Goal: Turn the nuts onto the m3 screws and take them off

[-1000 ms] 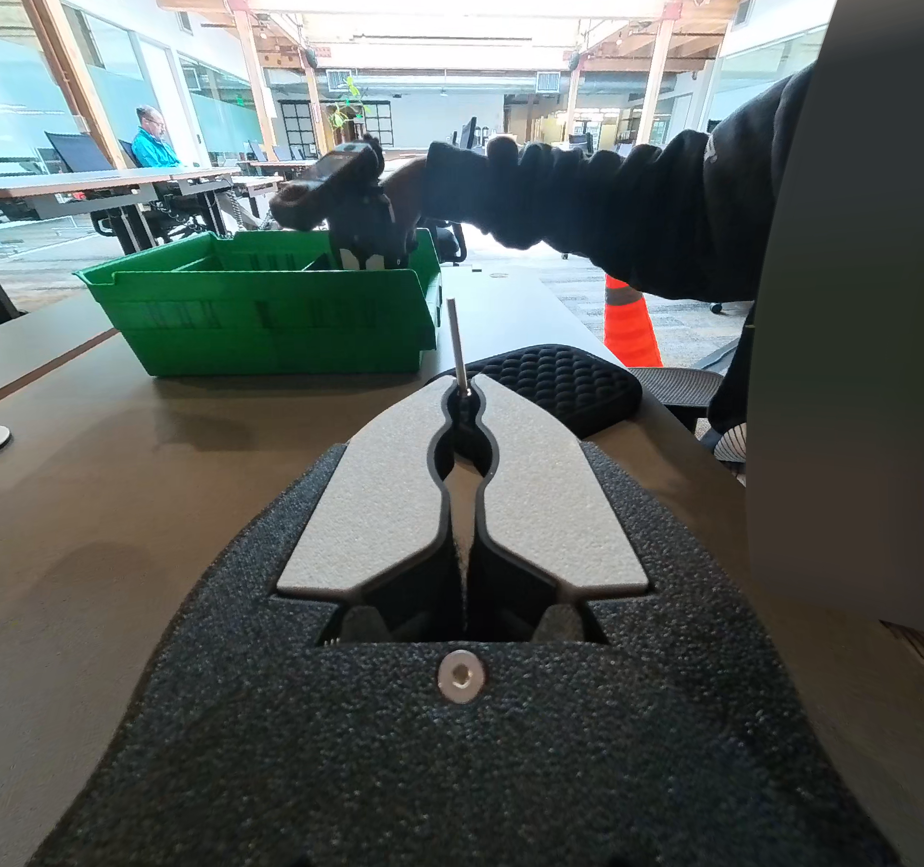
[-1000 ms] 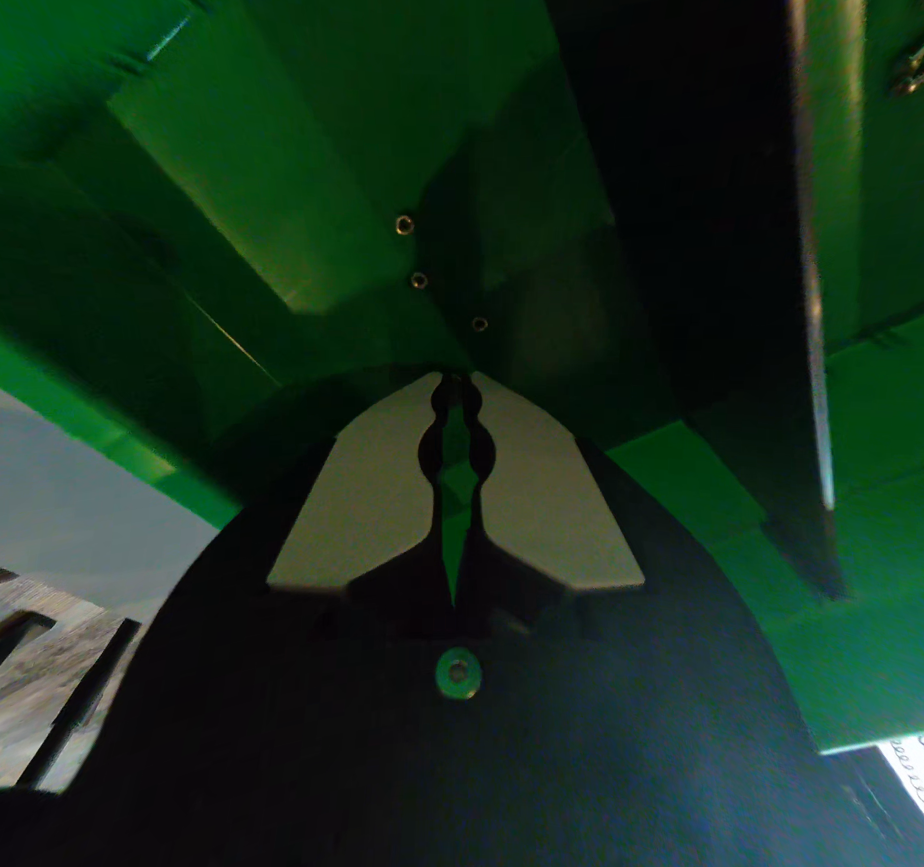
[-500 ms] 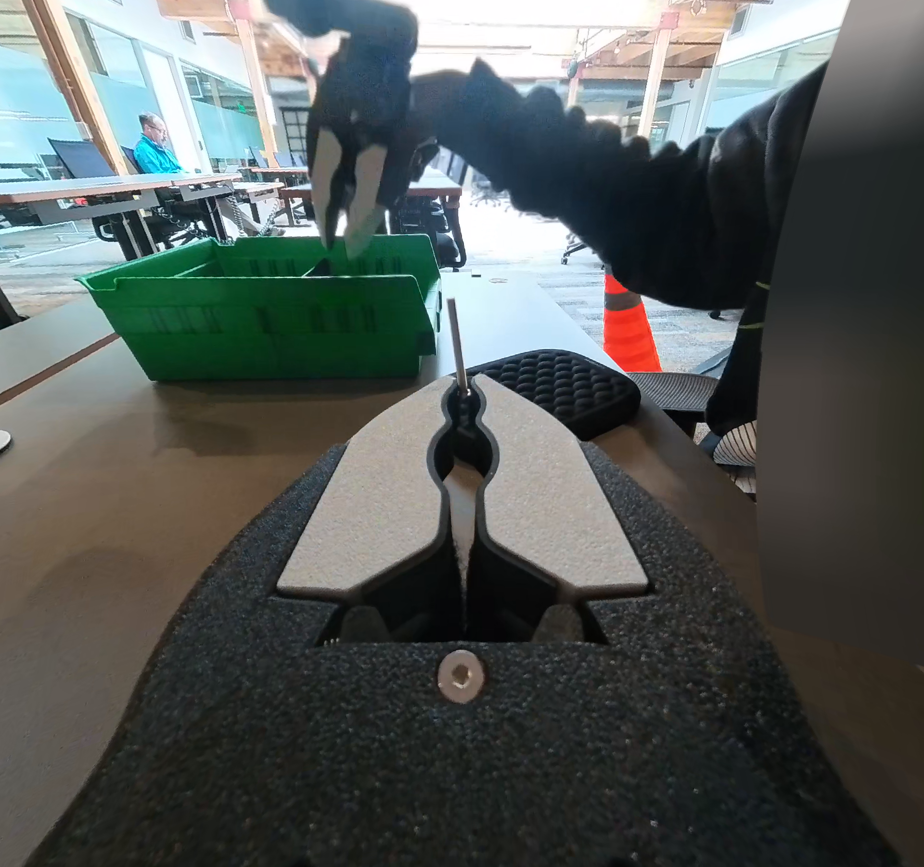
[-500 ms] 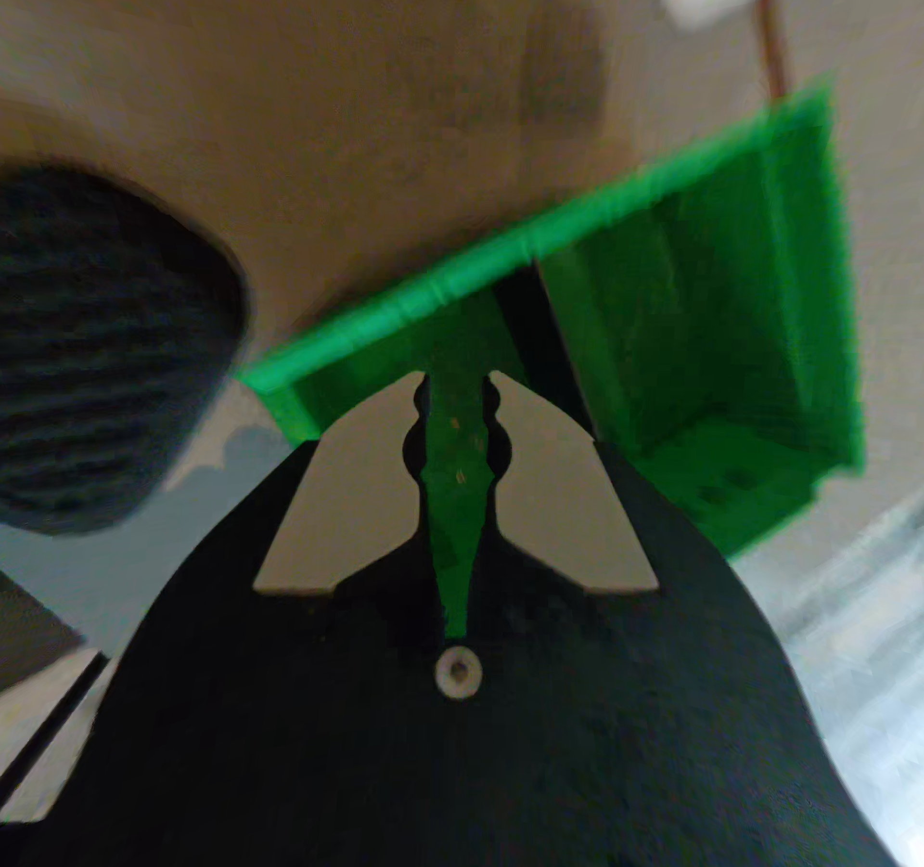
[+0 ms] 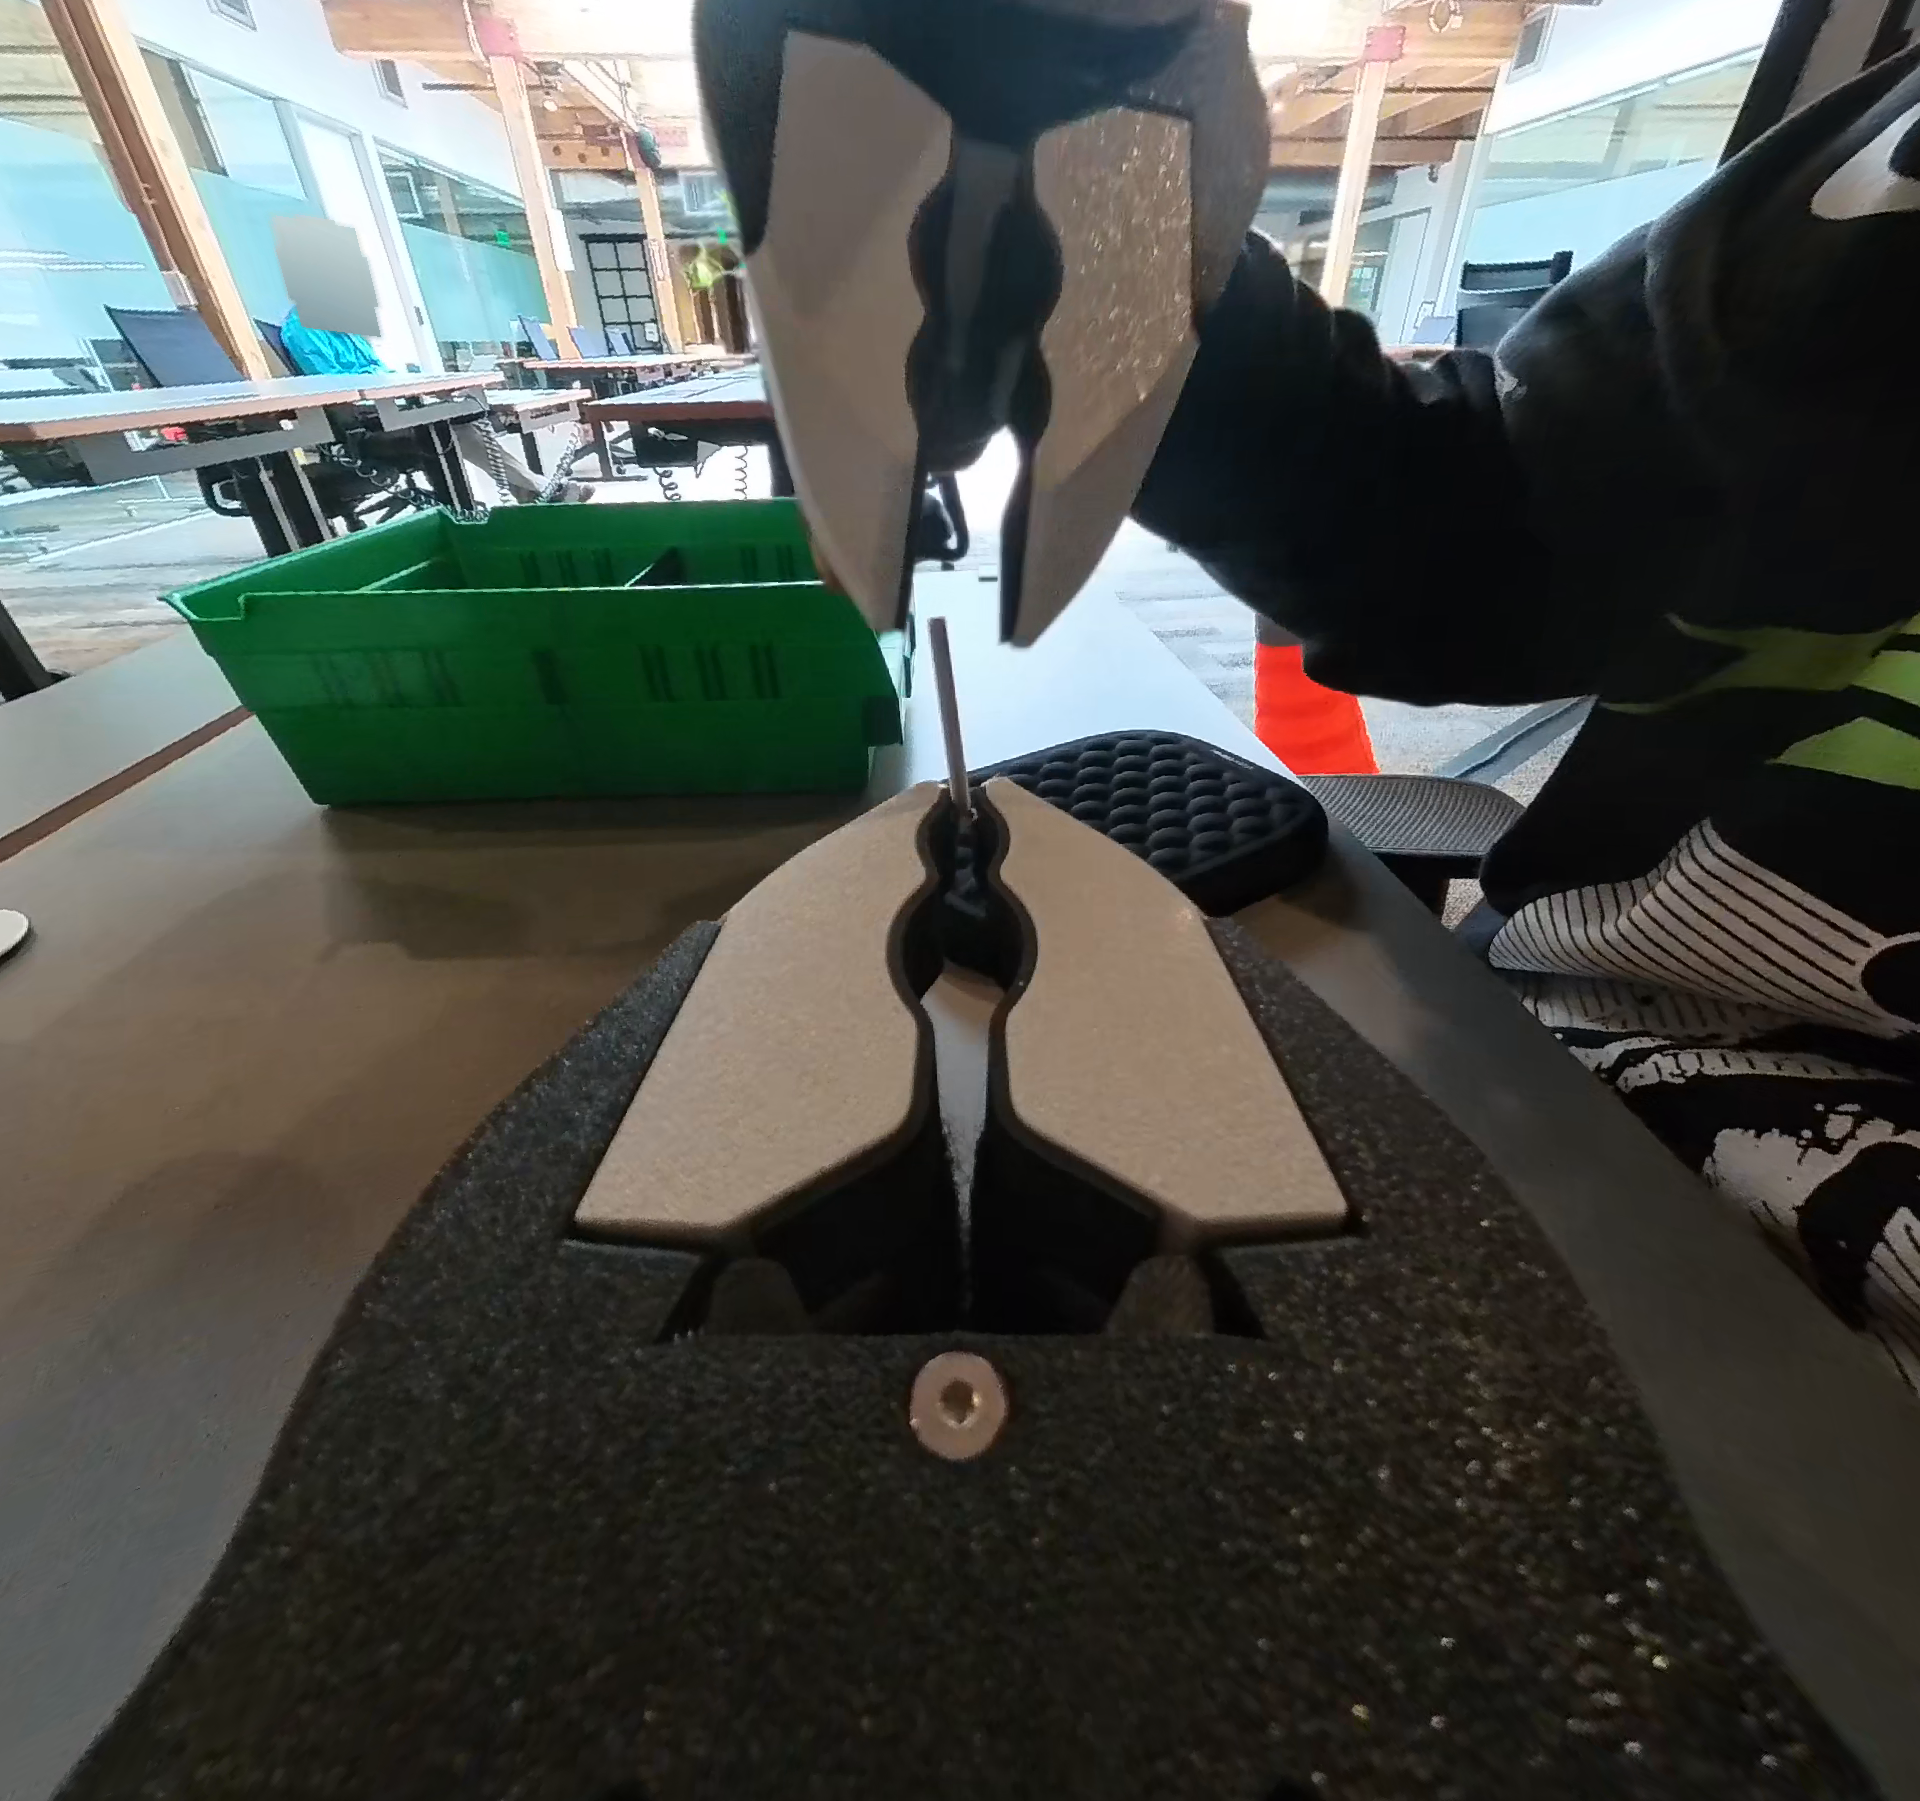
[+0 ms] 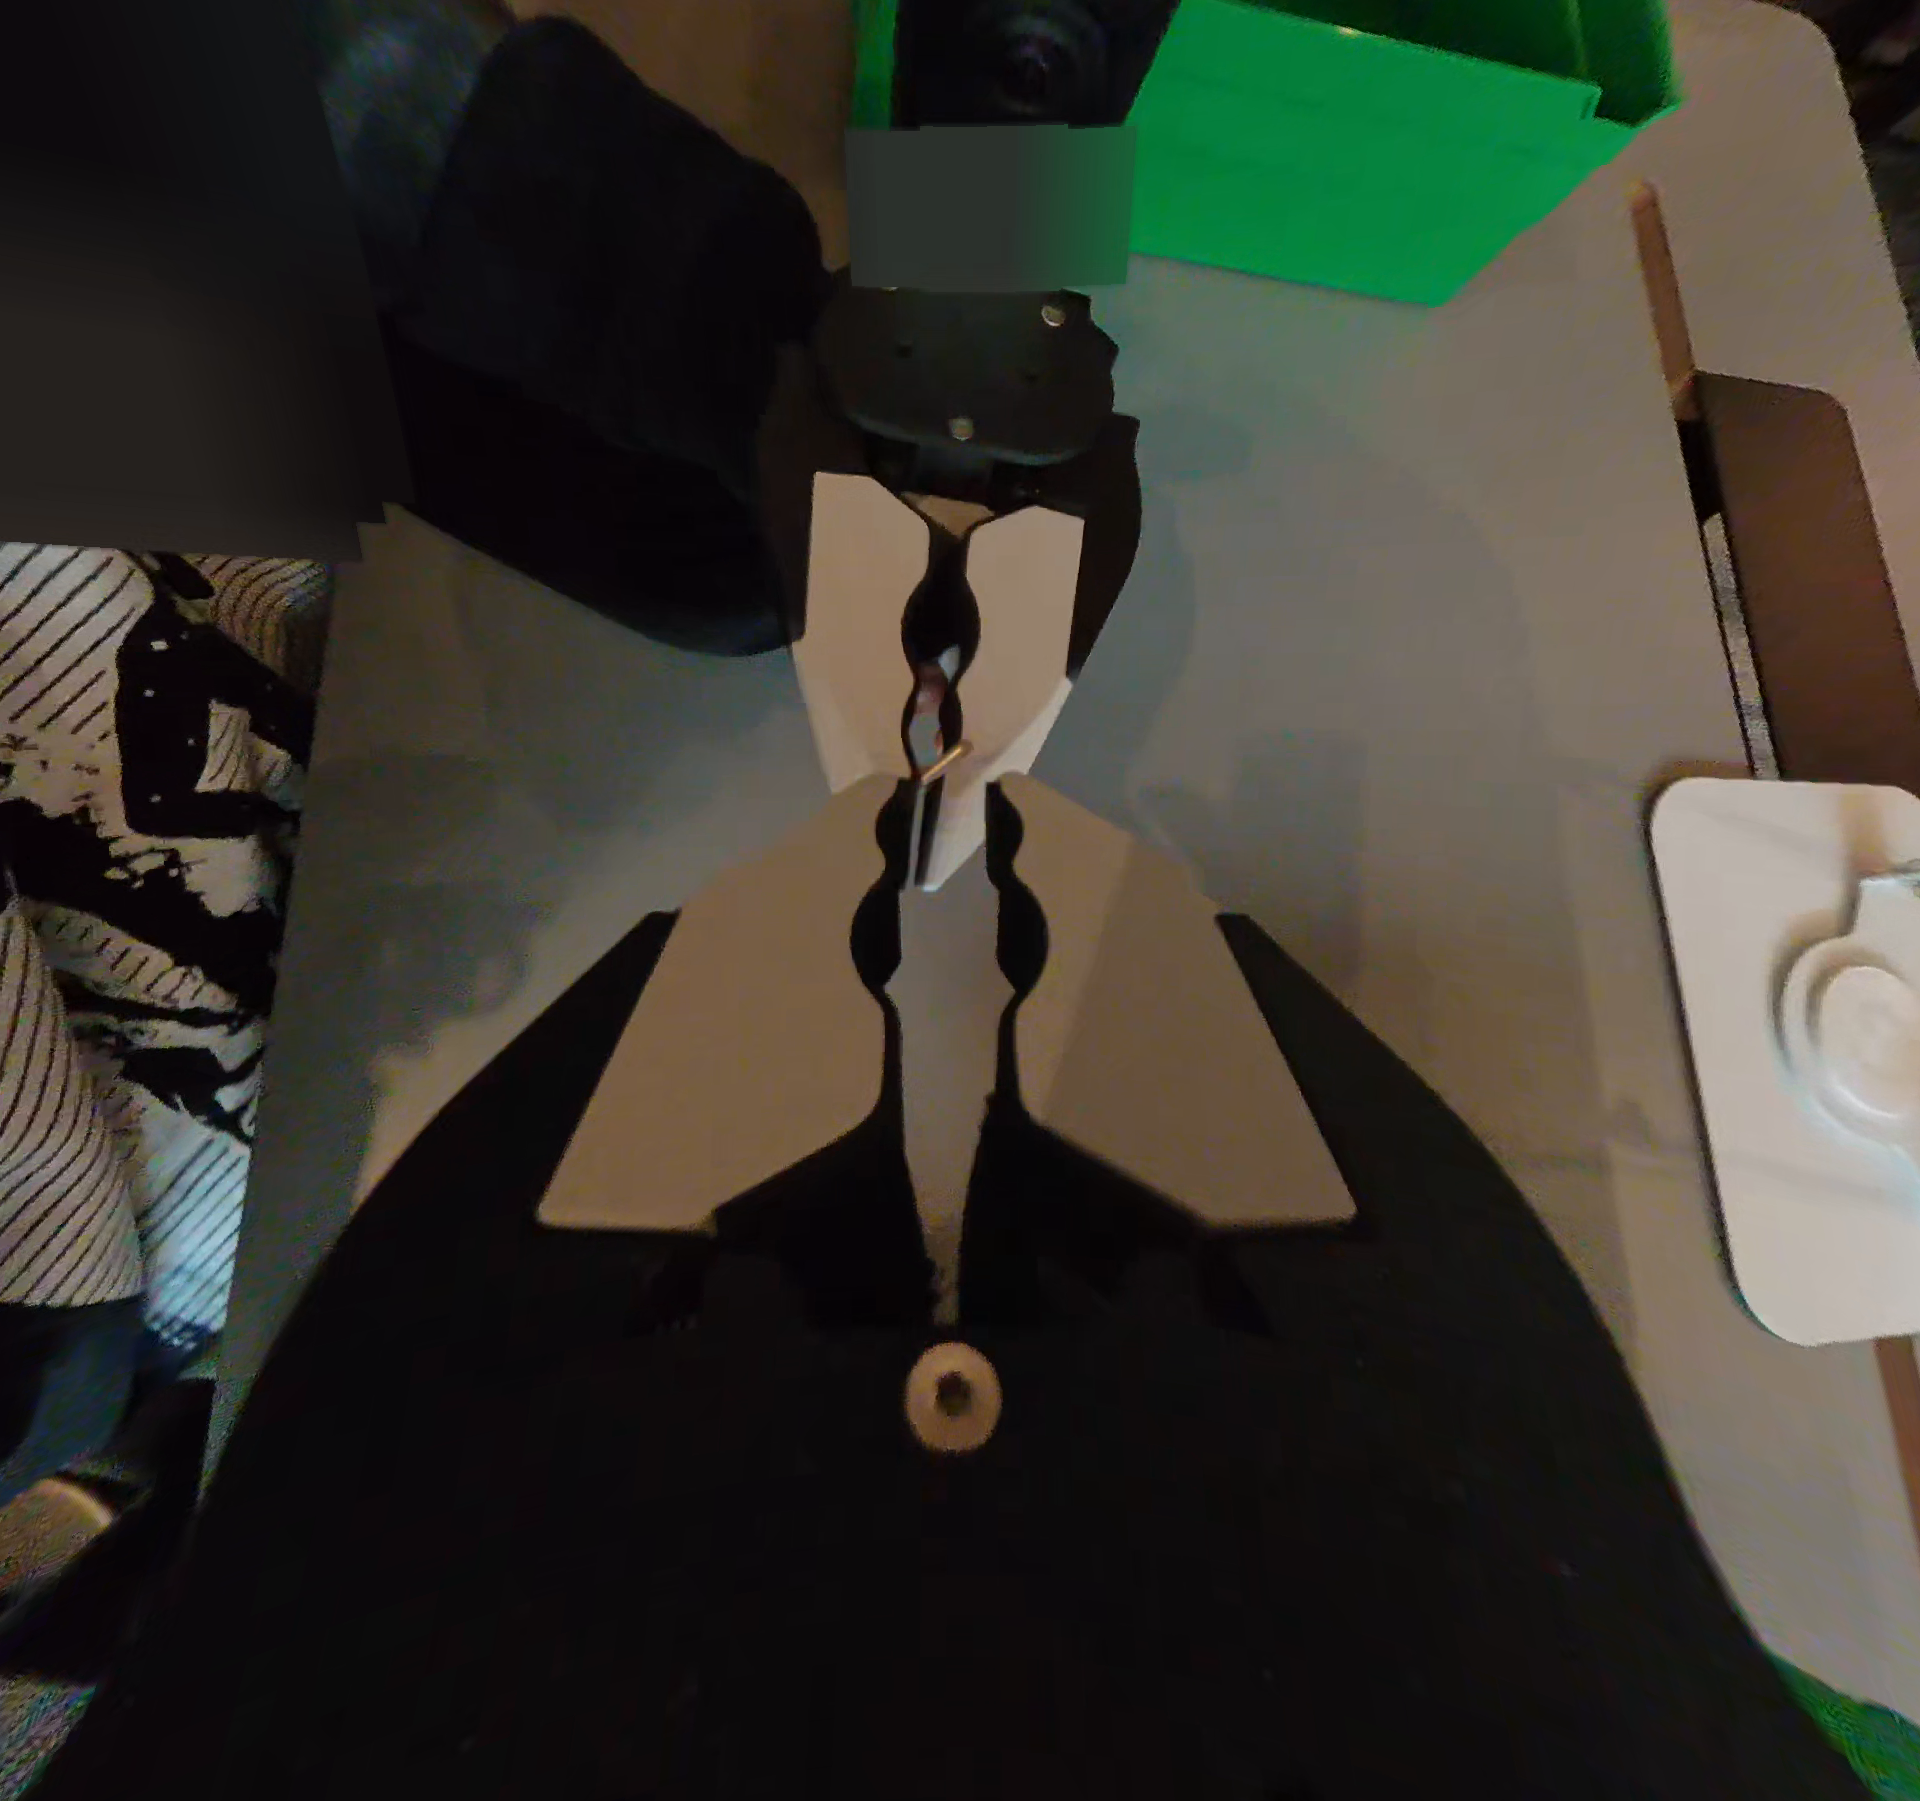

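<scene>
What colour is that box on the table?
The box is bright green; the left wrist view shows it best.

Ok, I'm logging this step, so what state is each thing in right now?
left gripper: fingers shut on the screw's lower end.
M3 screw: upright, upper end bare, no nut visible on it.
right gripper: fingers parted, pointing down just above the screw tip; nothing visible between them.
green bin: open-topped, standing on the table.

Matt metal screw [image 5: 951, 707], glossy green plastic bin [image 5: 540, 681].
</scene>
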Available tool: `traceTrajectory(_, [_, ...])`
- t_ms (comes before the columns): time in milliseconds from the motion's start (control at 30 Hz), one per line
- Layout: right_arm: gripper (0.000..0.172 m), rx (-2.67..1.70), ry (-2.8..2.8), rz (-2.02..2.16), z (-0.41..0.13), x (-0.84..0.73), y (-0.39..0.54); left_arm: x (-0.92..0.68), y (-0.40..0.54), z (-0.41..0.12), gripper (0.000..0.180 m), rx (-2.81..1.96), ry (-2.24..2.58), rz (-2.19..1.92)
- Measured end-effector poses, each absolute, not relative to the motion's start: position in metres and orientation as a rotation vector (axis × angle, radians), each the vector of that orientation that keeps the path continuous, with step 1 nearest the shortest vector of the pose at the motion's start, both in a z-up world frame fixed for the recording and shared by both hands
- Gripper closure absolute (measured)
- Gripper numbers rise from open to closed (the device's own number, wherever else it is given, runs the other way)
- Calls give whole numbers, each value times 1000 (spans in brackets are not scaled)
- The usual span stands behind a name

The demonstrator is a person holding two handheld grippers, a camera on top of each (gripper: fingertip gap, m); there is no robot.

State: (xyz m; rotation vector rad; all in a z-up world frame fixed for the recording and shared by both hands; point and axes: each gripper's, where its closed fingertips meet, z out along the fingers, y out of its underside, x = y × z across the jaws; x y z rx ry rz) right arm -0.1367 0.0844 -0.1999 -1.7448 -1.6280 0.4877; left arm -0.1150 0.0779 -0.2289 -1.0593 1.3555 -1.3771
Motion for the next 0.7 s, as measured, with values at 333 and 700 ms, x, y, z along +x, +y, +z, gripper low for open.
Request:
traceTrajectory(333, [170,-1725,-1599,567,-205,-147,85,-116,79,-226,179,-1058,1334,-1394])
traceTrajectory(700, [170,-1952,-1357,158,-161,-43,150,-114,96,-224,121,-1130,1223,-1361])
